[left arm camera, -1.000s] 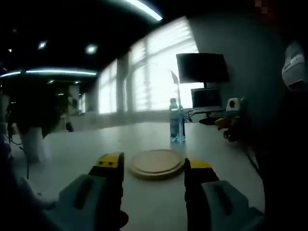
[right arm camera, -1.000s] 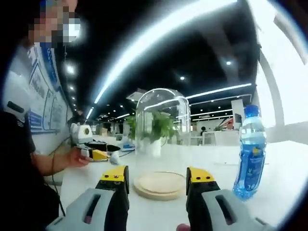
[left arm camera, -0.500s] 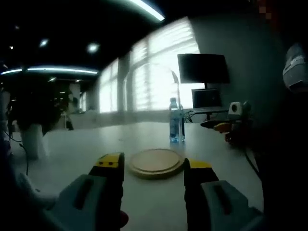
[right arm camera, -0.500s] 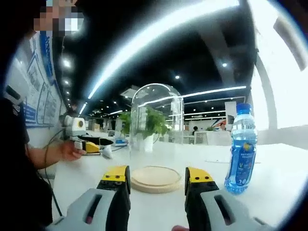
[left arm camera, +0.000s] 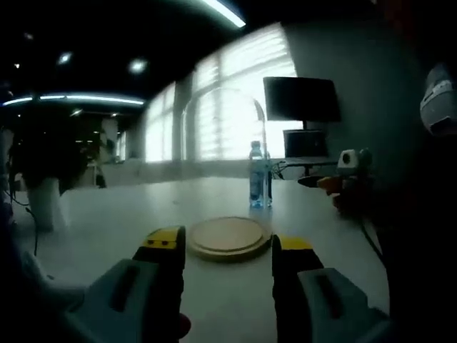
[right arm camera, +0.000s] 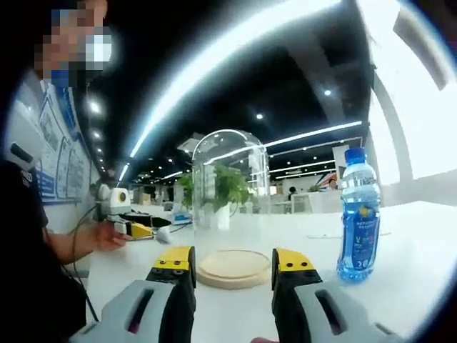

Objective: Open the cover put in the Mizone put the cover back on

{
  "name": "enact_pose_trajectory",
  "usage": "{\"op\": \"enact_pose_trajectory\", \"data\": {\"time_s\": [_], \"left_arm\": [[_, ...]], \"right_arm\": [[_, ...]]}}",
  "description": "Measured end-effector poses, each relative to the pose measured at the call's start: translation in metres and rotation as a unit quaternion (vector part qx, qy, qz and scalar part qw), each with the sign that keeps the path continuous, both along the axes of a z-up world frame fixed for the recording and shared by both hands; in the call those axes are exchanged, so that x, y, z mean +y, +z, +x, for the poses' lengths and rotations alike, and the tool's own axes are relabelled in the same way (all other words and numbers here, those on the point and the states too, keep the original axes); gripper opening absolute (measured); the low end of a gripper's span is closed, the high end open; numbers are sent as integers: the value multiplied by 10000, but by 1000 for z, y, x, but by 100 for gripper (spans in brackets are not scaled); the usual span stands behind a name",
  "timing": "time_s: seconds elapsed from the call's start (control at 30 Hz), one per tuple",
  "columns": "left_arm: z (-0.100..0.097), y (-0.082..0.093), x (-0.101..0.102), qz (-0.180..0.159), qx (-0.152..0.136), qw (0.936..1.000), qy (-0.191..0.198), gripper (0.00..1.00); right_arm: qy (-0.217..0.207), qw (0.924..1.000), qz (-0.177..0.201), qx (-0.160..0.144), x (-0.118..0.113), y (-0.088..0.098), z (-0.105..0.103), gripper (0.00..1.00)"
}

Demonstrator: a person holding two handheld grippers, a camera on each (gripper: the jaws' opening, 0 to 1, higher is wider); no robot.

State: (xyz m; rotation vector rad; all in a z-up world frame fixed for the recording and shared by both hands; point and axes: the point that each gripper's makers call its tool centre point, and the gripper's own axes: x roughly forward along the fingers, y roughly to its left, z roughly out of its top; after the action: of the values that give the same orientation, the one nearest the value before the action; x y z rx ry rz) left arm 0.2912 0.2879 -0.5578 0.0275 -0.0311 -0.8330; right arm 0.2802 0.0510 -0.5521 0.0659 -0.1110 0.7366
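**A:** How does the Mizone look from where you sit?

**B:** I see 1 clear plastic Mizone bottle (right arm camera: 357, 218) with blue drink, a blue cap and a blue label, standing upright on the white table (right arm camera: 421, 271). My landmark is the round wooden base (right arm camera: 233, 266) with the tall clear glass dome cover (right arm camera: 230, 187) seated on it. In the right gripper view the bottle stands near that base, off to its right, not touching. In the left gripper view the same bottle (left arm camera: 258, 176) stands beyond the base (left arm camera: 228, 236), seen through or just behind the glass; I cannot tell which.

**A:** And your tools?

**B:** My right gripper (right arm camera: 230, 263) has its 2 yellow-tipped jaws spread wide, holding nothing, with the base just ahead between them. My left gripper (left arm camera: 225, 244) is likewise spread wide and empty, the base just in front of its tips.

**A:** Anything under the dome?

**B:** The wooden base under the cover looks bare. A green potted plant (right arm camera: 228, 187) shows through the glass, standing behind the base.
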Motion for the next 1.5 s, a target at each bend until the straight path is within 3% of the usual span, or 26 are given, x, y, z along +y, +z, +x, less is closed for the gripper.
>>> {"op": "enact_pose_trajectory", "data": {"time_s": [0.23,0.77,0.97,1.1,1.23,1.5], "left_arm": [[1,-1,2,4,34,10000,49,42],[-1,-2,-4,20,45,10000,47,42],[1,3,1,-151,76,9998,137,42],[5,6,9,-86,80,9994,318,42],[9,11,16,-284,187,9986,412,42],[12,20,11,-161,233,9983,510,42]], "right_arm": [[5,9998,-179,-68,3,-3,-1,38],[37,9999,-9,-93,1,3,-1,38],[99,9999,38,-115,2,9,2,38],[84,9999,-22,-144,5,14,3,38],[123,9998,-33,-165,7,17,3,38],[119,9995,-123,-265,13,28,1,38]]}}
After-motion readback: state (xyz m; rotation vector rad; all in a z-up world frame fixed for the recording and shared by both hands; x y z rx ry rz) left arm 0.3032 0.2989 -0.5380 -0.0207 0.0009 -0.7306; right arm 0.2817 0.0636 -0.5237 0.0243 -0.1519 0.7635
